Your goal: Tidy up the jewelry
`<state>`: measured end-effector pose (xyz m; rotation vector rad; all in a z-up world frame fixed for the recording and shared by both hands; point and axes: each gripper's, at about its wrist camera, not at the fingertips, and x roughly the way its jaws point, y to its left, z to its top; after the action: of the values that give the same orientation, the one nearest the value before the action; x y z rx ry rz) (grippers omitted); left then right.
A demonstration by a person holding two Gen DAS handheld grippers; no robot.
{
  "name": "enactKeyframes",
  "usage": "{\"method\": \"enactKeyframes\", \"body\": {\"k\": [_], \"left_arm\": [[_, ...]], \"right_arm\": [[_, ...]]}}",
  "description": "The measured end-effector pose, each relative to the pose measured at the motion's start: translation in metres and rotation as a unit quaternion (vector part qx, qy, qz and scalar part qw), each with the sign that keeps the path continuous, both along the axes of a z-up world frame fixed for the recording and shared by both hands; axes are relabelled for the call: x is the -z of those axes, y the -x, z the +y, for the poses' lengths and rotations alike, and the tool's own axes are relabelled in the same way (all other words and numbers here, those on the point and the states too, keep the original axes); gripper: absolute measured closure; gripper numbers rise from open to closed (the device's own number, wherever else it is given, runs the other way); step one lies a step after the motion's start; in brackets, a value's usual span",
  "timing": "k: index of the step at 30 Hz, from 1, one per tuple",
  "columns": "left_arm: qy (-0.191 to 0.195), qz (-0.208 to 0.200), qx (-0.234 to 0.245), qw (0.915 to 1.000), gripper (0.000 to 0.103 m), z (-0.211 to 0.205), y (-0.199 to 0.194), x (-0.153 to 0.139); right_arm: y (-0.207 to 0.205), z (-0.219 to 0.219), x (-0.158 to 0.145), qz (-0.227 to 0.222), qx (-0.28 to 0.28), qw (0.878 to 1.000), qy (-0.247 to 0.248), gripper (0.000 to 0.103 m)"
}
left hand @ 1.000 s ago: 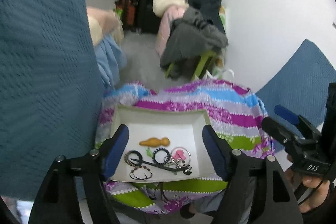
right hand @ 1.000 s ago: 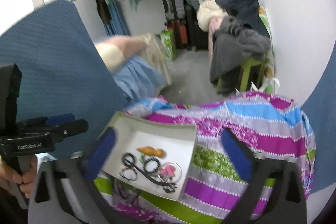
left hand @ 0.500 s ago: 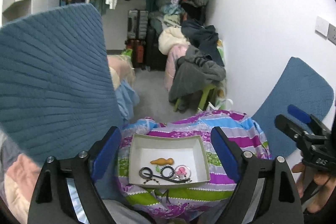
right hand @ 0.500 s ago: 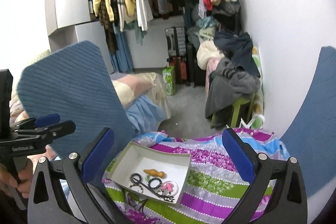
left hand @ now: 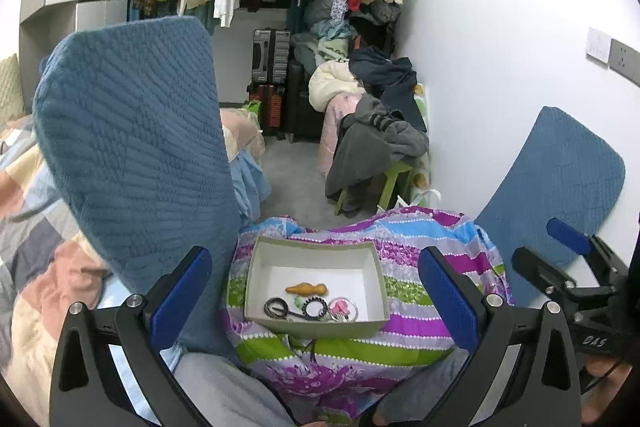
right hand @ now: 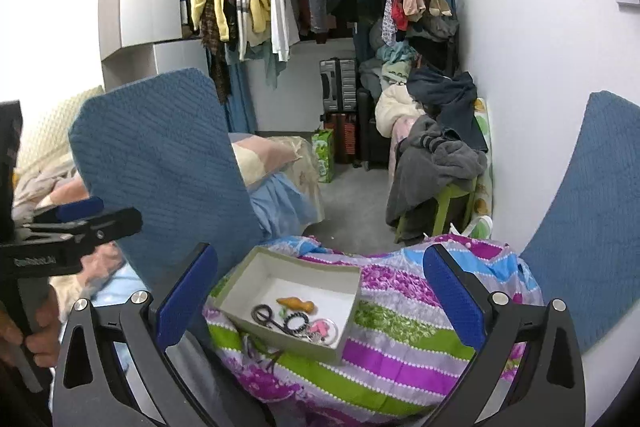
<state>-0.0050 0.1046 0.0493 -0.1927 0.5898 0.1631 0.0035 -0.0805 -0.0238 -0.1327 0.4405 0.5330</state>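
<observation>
Jewelry (left hand: 310, 303) heaped in shallow grey-green box (left hand: 316, 251), along near wall: orange gourd-shaped piece (left hand: 306, 289), black cord loop (left hand: 276, 307), beaded ring, pink charm (left hand: 340, 307). Left gripper (left hand: 316, 297) spread wide, holding nothing, raised well above box; right gripper (right hand: 320, 297) likewise wide apart and empty. Box resting on striped purple-green quilt (left hand: 400, 311), probably for level footing. Black cord (right hand: 260, 349) trailing outside, under front wall. Nothing blocking descent; 2 blue cushions (left hand: 132, 147) flanking.

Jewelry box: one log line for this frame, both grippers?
left gripper: open, empty, above box | right gripper: open, empty | jewelry box: on striped cloth, holds orange piece, black rings, pink charm
</observation>
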Motion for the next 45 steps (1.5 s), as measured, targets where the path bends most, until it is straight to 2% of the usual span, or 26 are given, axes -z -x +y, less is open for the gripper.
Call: {"method": "enactKeyframes", "body": {"k": [8,24,31,45], "left_arm": [[-0.005,0.008,0.005,0.9999,0.000,-0.006,0.016,0.021],[-0.012,0.039,0.001,0.9992,0.000,-0.003,0.000,0.089],[-0.005,0.051,-0.008,0.9986,0.000,0.000,-0.003,0.108],[-0.004,0.059,-0.019,0.9980,0.000,0.003,-0.008,0.114]], "right_arm": [[0.010,-0.004,0.034,0.015,0.018,1.000,0.008,0.000],[0.009,-0.002,0.094,0.033,0.028,0.999,0.017,0.000],[0.005,-0.003,0.104,0.043,0.035,0.998,0.017,0.000],[-0.002,-0.004,0.112,0.049,0.061,0.997,0.022,0.000]]}}
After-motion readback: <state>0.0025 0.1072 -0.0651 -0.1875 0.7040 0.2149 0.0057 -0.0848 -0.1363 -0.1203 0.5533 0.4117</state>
